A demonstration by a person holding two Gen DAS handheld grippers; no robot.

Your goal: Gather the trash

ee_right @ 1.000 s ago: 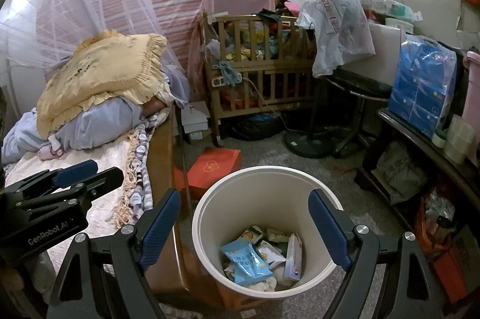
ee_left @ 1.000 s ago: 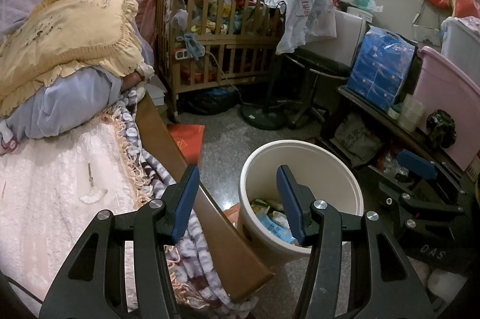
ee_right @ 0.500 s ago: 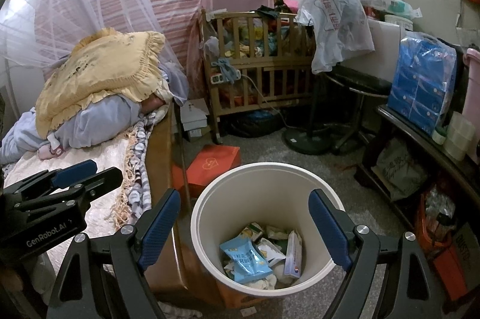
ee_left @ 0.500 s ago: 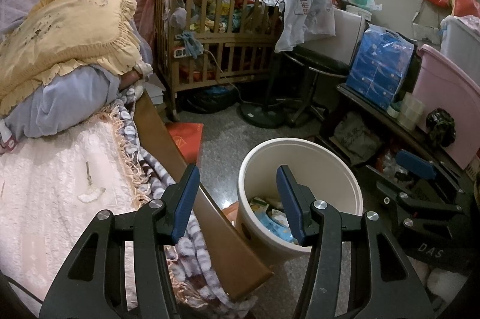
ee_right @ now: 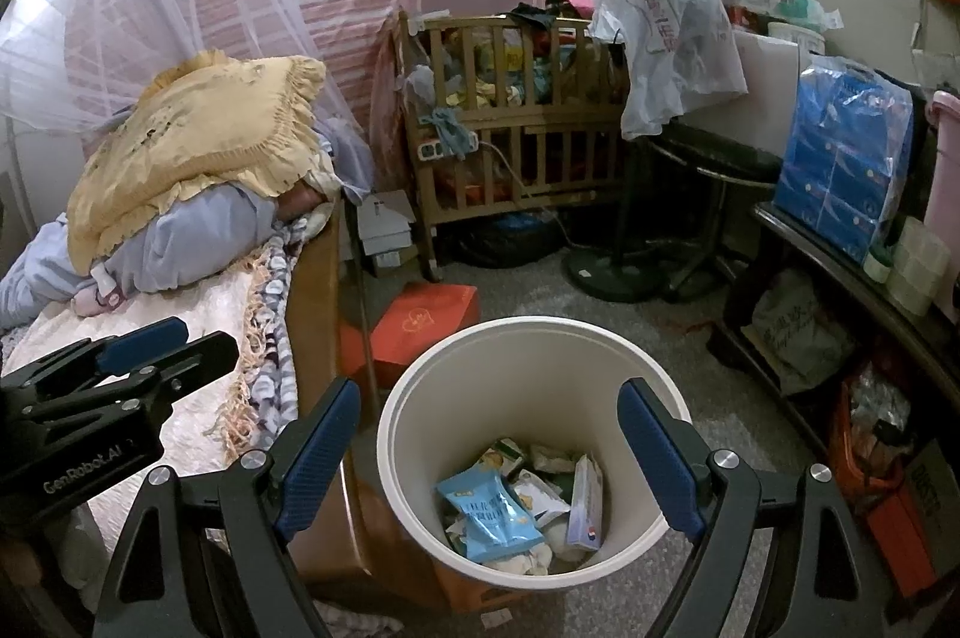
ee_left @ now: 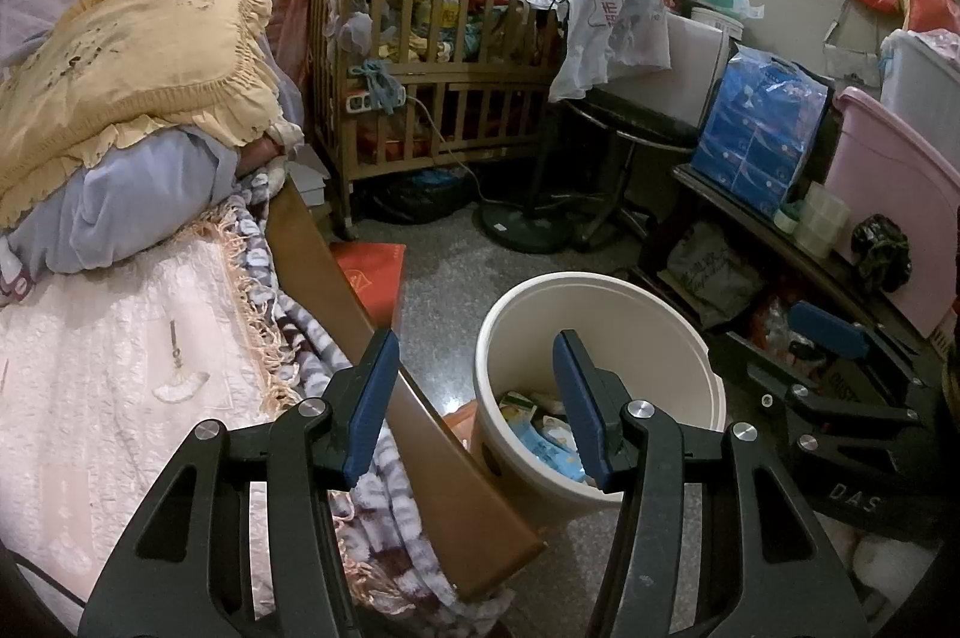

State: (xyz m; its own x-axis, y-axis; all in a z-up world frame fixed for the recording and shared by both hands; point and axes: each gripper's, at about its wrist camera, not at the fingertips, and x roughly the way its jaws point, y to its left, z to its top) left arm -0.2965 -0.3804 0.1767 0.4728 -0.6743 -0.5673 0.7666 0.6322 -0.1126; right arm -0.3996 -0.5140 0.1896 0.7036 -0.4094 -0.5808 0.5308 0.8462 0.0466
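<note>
We stand on a grey speckled floor (ee_right: 708, 434) in a crowded bedroom: bed (ee_left: 102, 386) at nine o'clock, wooden crib (ee_left: 438, 98) at twelve. The white bin (ee_right: 528, 356) sits at six o'clock beside the bed's footboard (ee_left: 444, 464), snack wrappers (ee_right: 492, 515) lying inside. Our left gripper (ee_left: 477, 410) tilts downward, jaws partly apart and empty; our right gripper (ee_right: 489, 458) hangs over the bin, jaws wide, nothing between them.

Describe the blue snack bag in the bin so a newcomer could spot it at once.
Beside the bed stands a white bin on the floor. Among the wrappers at its bottom lies the snack bag, the only bright blue one, on top of the paler packets.
</note>
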